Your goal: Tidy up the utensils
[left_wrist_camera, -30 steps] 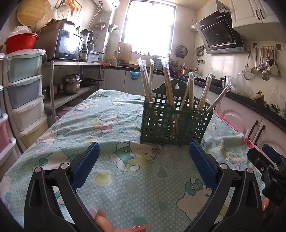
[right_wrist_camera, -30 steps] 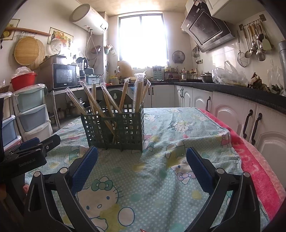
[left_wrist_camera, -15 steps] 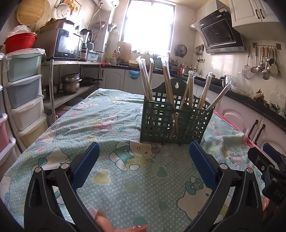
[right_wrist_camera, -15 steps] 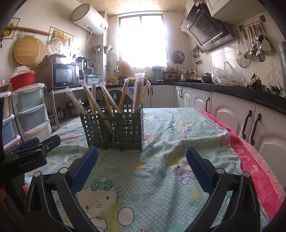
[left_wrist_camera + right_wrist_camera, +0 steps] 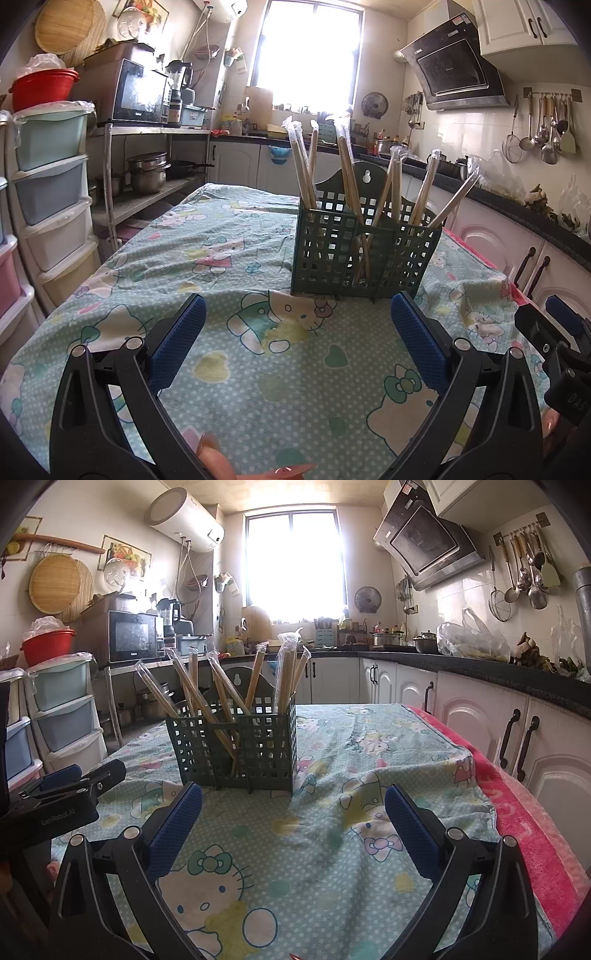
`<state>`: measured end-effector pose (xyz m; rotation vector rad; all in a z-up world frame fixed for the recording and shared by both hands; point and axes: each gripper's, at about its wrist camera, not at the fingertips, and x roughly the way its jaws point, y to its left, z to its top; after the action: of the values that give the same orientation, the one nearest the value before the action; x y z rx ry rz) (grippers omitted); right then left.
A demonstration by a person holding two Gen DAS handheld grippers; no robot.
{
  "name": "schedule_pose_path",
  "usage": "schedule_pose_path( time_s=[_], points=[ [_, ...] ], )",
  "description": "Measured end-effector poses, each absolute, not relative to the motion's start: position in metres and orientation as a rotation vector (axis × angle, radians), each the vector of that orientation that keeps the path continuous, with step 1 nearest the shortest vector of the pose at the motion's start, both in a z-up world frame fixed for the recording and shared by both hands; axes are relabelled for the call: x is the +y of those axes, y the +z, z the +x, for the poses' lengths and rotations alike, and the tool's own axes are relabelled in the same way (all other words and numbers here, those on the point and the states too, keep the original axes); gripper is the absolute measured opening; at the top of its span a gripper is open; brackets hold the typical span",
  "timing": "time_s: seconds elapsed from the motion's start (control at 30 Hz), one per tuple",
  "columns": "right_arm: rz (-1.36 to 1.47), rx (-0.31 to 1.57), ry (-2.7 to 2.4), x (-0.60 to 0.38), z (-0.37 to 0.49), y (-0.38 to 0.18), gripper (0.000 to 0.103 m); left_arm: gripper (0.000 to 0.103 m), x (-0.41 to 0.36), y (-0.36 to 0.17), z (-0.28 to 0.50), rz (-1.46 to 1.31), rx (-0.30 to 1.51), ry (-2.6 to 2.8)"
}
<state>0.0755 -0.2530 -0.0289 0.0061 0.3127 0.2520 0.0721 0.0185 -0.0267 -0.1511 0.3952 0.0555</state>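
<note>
From the left wrist view, your left gripper point(image 5: 298, 317) hovers low over the tabletop point(image 5: 229, 236) with its fingers point(image 5: 179, 341) spread wide and holding nothing. The green basket point(image 5: 364, 254) stands upright just beyond them, a little right of centre, and the wrapped chopsticks point(image 5: 345, 173) lean out of its compartments at different angles. Nothing loose lies on the cloth that you can see, so the step in hand looks like picking a pair out of the basket or straightening what is there. Choose one bundle that stands clear, come in from above at its upper part, and close on the sticks, not only on the loose plastic tip, which will likely slip. The dark body at the far right edge is your right gripper point(image 5: 554, 343), cut off by the frame. From the right wrist view, the right gripper point(image 5: 293, 799) also has its fingers point(image 5: 408, 821) wide and empty, with the basket point(image 5: 232, 746) ahead and to the left, and the left gripper point(image 5: 70, 790) near at the left edge. Keep the two apart when one reaches in. The grid walls hide where each stick's foot sits, so you cannot tell which compartment holds which; window glare washes out the wrapper tops.
</note>
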Motion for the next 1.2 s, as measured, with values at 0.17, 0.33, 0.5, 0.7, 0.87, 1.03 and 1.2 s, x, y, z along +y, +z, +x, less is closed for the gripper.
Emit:
schedule_pose_path(
  time_s=[0.17,0.33,0.5,0.7,0.87,1.03,1.2],
  points=[
    [0.007,0.313,0.252,-0.253,0.075,-0.029,0.096,0.092,0.018,-0.027,0.072,-0.148,0.397,0.058],
    [0.005,0.314,0.251,-0.253,0.075,-0.029,0.096,0.092,0.019,-0.027,0.072,-0.146,0.403,0.067],
    [0.005,0.313,0.251,-0.253,0.075,-0.029,0.096,0.092,0.02,-0.028,0.075,-0.147,0.414,0.077],
    [-0.006,0.313,0.25,-0.253,0.075,-0.03,0.096,0.092,0.02,-0.031,0.08,-0.141,0.45,0.127],
    [-0.008,0.316,0.248,-0.253,0.075,-0.03,0.096,0.092,0.024,-0.031,0.08,-0.155,0.45,0.123],
    [-0.016,0.339,0.253,-0.253,0.079,-0.026,0.096,0.092,0.028,-0.027,0.078,-0.183,0.456,0.104],
    [-0.035,0.437,0.315,-0.239,0.094,-0.017,0.096,0.092,0.049,-0.016,0.082,-0.224,0.506,0.103]
  ],
)
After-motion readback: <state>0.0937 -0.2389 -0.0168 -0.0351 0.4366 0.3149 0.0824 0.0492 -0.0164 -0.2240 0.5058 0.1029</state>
